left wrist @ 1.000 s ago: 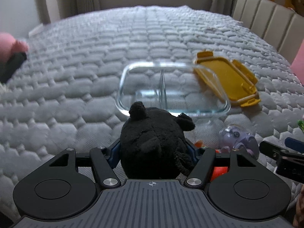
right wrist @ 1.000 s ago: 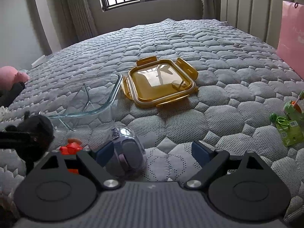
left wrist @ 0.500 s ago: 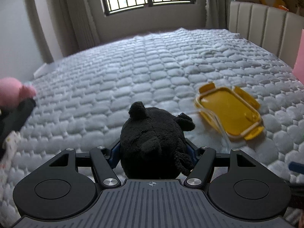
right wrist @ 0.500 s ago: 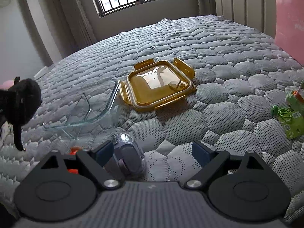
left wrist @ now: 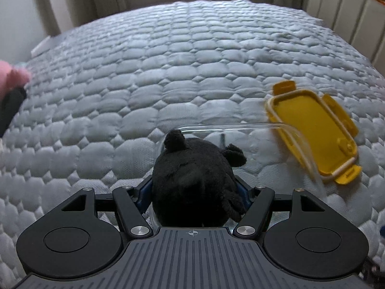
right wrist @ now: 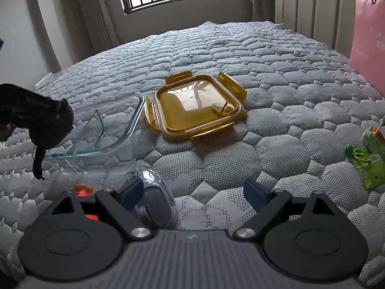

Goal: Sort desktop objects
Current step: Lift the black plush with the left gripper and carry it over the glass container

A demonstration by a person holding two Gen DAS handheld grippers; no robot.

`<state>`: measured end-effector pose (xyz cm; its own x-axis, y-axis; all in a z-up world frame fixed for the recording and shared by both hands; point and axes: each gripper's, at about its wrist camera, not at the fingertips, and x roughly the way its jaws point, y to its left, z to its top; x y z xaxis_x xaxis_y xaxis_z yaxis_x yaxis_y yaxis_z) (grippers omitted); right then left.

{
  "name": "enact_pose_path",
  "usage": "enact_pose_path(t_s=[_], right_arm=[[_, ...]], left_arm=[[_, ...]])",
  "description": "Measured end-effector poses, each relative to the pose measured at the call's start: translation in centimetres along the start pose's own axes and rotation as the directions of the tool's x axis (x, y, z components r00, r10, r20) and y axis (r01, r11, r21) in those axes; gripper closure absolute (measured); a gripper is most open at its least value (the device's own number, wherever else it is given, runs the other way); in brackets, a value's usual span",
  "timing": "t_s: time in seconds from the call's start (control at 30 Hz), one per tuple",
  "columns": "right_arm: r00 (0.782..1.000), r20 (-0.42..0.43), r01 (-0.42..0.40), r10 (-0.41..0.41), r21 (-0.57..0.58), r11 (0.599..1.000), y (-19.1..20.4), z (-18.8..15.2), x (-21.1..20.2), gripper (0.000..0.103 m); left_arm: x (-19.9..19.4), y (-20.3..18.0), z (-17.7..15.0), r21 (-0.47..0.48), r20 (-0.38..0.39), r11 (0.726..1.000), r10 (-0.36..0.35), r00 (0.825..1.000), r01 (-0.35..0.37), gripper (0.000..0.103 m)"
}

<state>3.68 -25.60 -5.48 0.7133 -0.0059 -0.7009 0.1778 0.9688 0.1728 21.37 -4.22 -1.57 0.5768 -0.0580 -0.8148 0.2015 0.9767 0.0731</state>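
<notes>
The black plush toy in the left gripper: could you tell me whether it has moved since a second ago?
Yes. In the right wrist view the black plush toy has risen off the quilt and now hangs over the clear glass container's left part.

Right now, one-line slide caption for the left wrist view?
Left gripper holds black plush toy above glass container, yellow lid alongside on quilted bed.

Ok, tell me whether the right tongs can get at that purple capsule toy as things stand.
Probably yes. The right tongs are open, and the purple capsule toy already lies by the left finger, with nothing covering it.
</notes>
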Motion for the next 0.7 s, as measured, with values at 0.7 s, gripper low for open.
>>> enact_pose_path(t_s=[0.7], right_arm=[[1.000, -0.011, -0.015, 0.015, -0.037, 0.999, 0.9, -0.5, 0.2, 0.011]], left_arm=[[-1.0, 1.6, 0.7, -0.062, 0.038, 0.998, 0.012, 0.999, -0.010, 0.010]])
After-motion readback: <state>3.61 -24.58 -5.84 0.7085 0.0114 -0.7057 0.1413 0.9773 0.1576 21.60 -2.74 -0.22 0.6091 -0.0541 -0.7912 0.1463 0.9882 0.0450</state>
